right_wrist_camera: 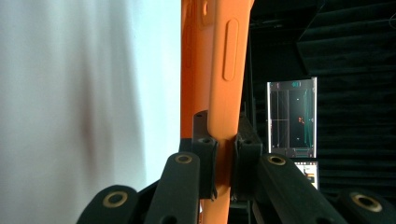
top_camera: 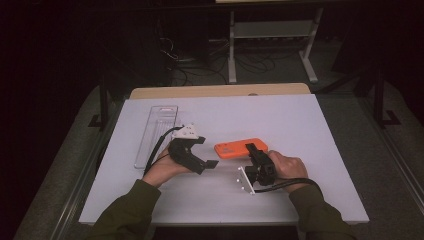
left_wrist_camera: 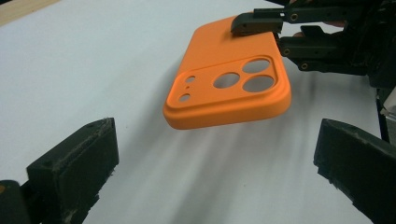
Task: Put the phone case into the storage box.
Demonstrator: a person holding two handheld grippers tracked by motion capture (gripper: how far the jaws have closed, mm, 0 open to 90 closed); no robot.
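Case, orange, sits just right of desk centre in the high view, held off the sheet by one end. In the left claw view its camera cut-outs face up and it casts a shadow below, so it is clear of the surface.

Right claw: closed on the case's 3 o'clock end. In the right claw view both pads clamp the case's thin wall, one pad on each face, with the side button strip above the grip. The right hand lies at 4 o'clock from the case, forearm coming in from the bottom edge at 5 o'clock, wrist bent so the claw points toward 10 o'clock. Cable loops back under the wrist.

Left claw: jaws wide, nothing between the pads. It lies at 8 o'clock from the case, near but apart, tips aimed at 3 o'clock toward it. In its own view the two pads stand far apart at the lower corners, with the case ahead and above the gap. The left hand grips the body from beneath, forearm entering from 7 o'clock.

Tray, clear plastic, lies at 10 o'clock of the left claw, long axis running 12 to 6.
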